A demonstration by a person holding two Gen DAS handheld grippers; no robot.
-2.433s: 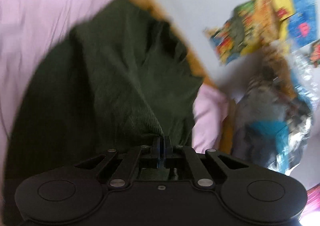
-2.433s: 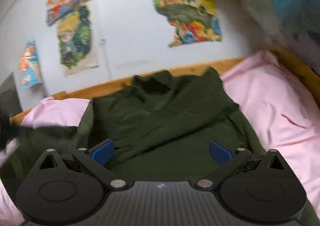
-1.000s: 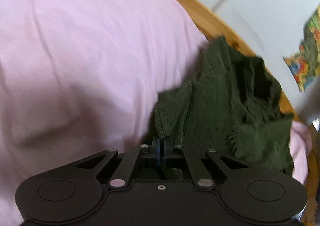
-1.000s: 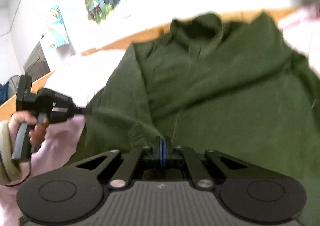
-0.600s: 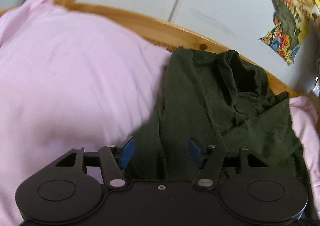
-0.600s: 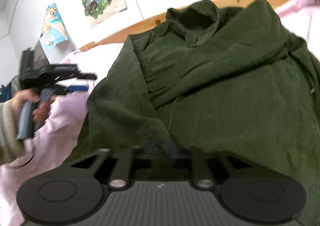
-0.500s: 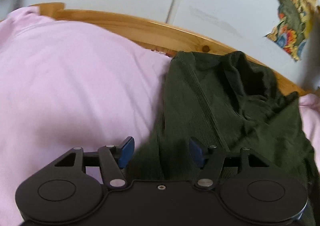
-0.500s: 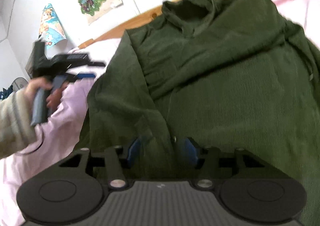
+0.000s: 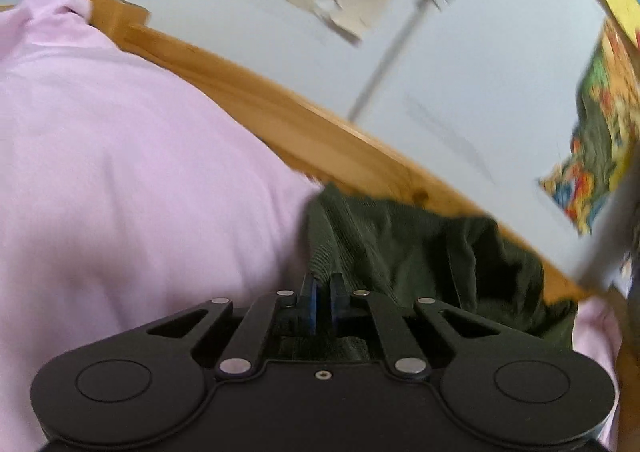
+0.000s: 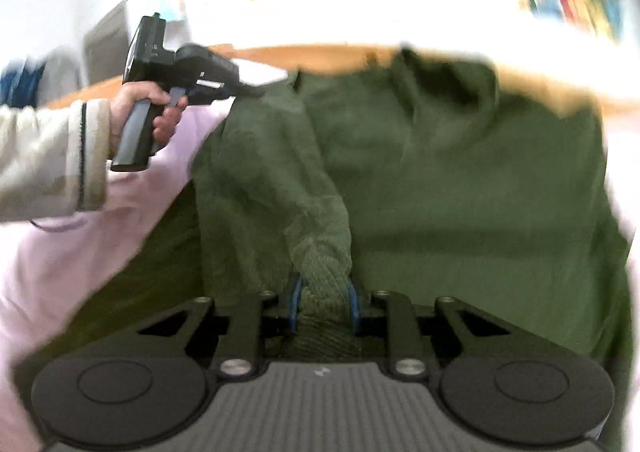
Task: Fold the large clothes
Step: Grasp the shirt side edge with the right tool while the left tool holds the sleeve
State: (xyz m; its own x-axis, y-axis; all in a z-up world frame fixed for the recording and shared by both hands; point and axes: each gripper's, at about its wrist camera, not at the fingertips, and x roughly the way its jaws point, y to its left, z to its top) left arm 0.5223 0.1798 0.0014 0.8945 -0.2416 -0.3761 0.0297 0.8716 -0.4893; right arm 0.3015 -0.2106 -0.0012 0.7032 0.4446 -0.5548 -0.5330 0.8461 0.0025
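Note:
A dark green corduroy hoodie (image 10: 460, 179) lies spread on the pink bed sheet (image 9: 140, 179), hood toward the wooden bed rail. My left gripper (image 9: 322, 302) is shut on the hoodie's left shoulder edge (image 9: 400, 252) near the rail; it also shows in the right wrist view (image 10: 248, 89), held by a hand. My right gripper (image 10: 323, 304) is shut on a bunched fold of the hoodie's left side (image 10: 320, 252) and lifts it a little off the sheet.
A wooden bed rail (image 9: 280, 111) runs along the far edge under a white wall with colourful posters (image 9: 592, 155). Pink sheet (image 10: 80, 272) lies left of the hoodie. A sleeved forearm (image 10: 44, 163) reaches in from the left.
Both grippers were open half a second ago and have closed on the hoodie. The left one moved forward to the shoulder near the rail; the right one pinched a fold at the left side.

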